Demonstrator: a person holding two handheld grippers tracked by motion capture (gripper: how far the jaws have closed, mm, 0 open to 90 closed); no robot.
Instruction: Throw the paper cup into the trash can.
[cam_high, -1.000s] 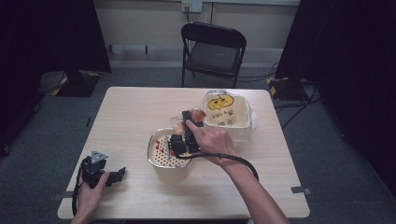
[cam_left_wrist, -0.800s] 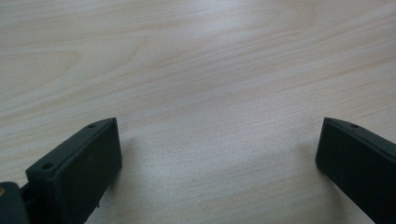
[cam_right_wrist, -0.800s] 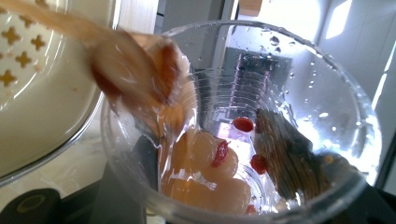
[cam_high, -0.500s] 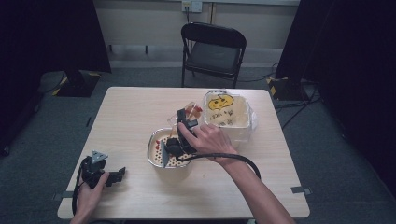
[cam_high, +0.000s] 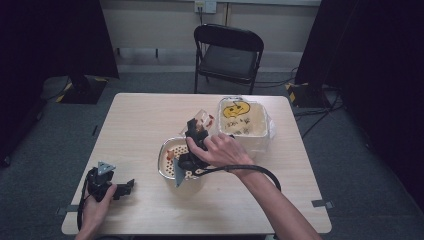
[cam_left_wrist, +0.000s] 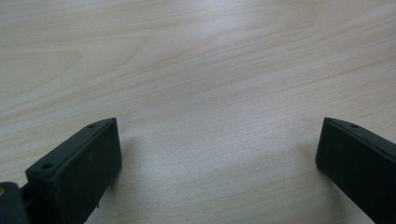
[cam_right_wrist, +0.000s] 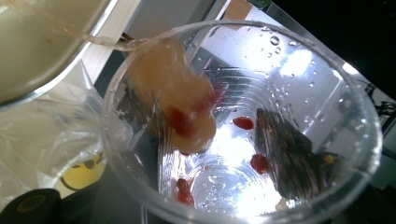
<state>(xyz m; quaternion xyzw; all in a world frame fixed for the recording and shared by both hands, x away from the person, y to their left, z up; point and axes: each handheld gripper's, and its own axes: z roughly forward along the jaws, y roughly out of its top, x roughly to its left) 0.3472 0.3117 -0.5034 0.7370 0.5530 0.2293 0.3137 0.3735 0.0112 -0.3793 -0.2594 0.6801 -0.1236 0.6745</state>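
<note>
Left tool (cam_left_wrist: 219, 154) points down at the worktop (cam_left_wrist: 201, 70), close up. Two black jaws rise from the bottom edge, one at the left corner, one at the right, standing wide apart. Nothing between them, just bare wood. Left jaw block shows two small screw holes on its top face; right jaw shows one near its tip. Worktop is pale wood laminate, grain running roughly across the frame, slightly slanted. Soft shadow lies beside the left jaw. Whether the jaw tips touch the surface, can't tell.
</note>
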